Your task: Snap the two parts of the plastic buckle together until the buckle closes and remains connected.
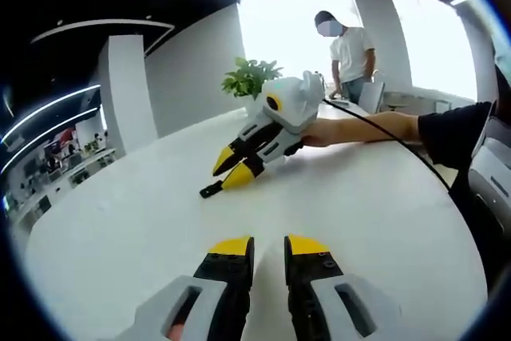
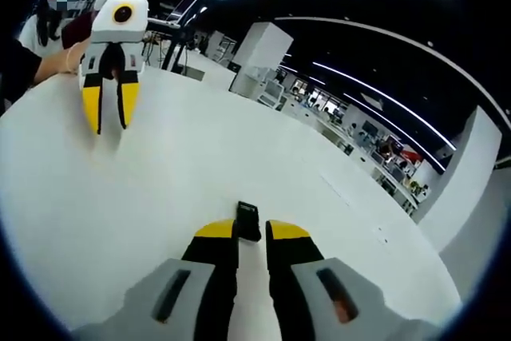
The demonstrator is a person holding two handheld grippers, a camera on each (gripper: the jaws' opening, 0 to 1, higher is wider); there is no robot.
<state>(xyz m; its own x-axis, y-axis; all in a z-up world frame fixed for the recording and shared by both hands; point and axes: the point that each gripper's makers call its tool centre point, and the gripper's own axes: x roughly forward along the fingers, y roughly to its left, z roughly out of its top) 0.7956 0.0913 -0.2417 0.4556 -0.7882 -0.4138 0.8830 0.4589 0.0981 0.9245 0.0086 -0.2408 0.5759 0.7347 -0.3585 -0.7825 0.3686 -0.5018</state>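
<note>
Left gripper [image 1: 269, 247]: my jaws rise from the bottom of the left gripper view, yellow tips a small gap apart, nothing between them. They hover over bare white table [image 1: 136, 213].
Right gripper [image 2: 252, 231]: jaws slightly apart, tips either side of a small black buckle part [image 2: 247, 220]. The part sits right at the tips; I can't tell if they pinch it or just flank it.
Same part, left gripper view: a small black piece [image 1: 210, 190] lies on the table just at the right gripper's [image 1: 231, 168] yellow tips, low and flat.
Second buckle part: I don't make one out anywhere on the table; could be hidden or too small to tell.
Spacing: my two grippers are well apart across the table, the left one [image 2: 109, 105] far up the right gripper view.
Progress: early, I judge. No mating, nothing snapped. At best one part is being approached or picked.
Left to do: secure this part, find and grip the other, line them up, press until it clicks and holds.
Background: a person [image 1: 349, 49] stands past the table edge by a plant [image 1: 250, 79]; office space beyond.
</note>
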